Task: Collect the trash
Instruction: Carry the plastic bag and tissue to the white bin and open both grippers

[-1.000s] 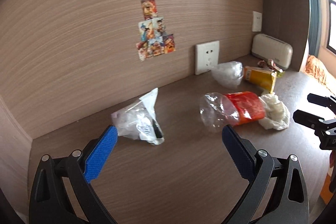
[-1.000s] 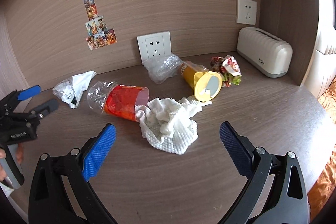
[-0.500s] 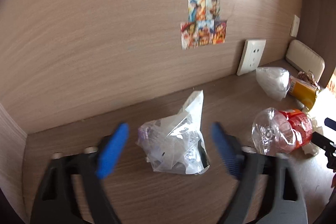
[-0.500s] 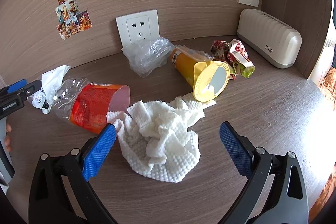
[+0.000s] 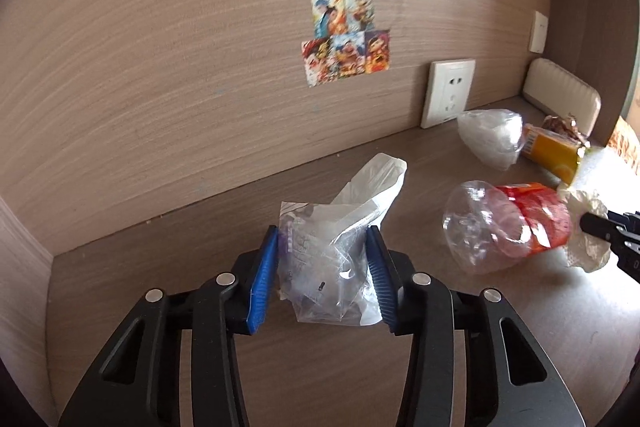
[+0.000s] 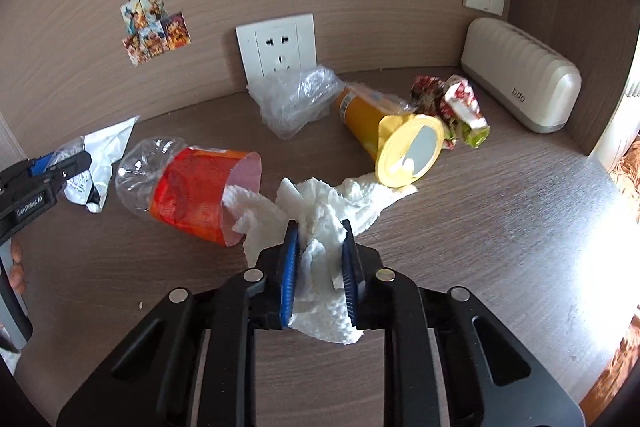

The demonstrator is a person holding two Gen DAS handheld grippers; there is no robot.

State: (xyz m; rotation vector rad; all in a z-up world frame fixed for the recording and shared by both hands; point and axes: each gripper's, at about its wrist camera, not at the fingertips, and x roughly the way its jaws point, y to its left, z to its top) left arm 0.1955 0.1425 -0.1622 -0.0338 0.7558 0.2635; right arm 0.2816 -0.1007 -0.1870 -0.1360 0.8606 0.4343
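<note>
- A crumpled clear plastic bag (image 5: 328,259) is clamped between the blue pads of the left gripper (image 5: 323,269), at the left end of the wooden desk (image 5: 160,307), close to the wall.
- A wad of white paper towel (image 6: 320,227) is pinched by the right gripper (image 6: 318,269), its pads pressed into the folds near the desk's middle.
- Both pieces appear to be touching the desk; whether either has been lifted clear cannot be told.
- The bag's long axis is seen running away from the left gripper toward the wall, its loose white tail (image 5: 380,175) pointing up and back, so the grip sits on the bulky near end.
- The paper towel is spread forward of the right gripper, with one flap reaching the open mouth of the cut plastic bottle (image 6: 188,187) and another touching the rim of the yellow tube (image 6: 396,143).
- A straight upward lift is judged to be what each load calls for next; the towel's far flaps may drag the bottle, which lies just to the right gripper's left.
- Of the remaining litter, the bottle lies between the two grippers, while the clear wrapper (image 6: 296,99), the yellow tube and the foil packet (image 6: 452,107) lie nearer the right gripper, toward the back wall.
</note>
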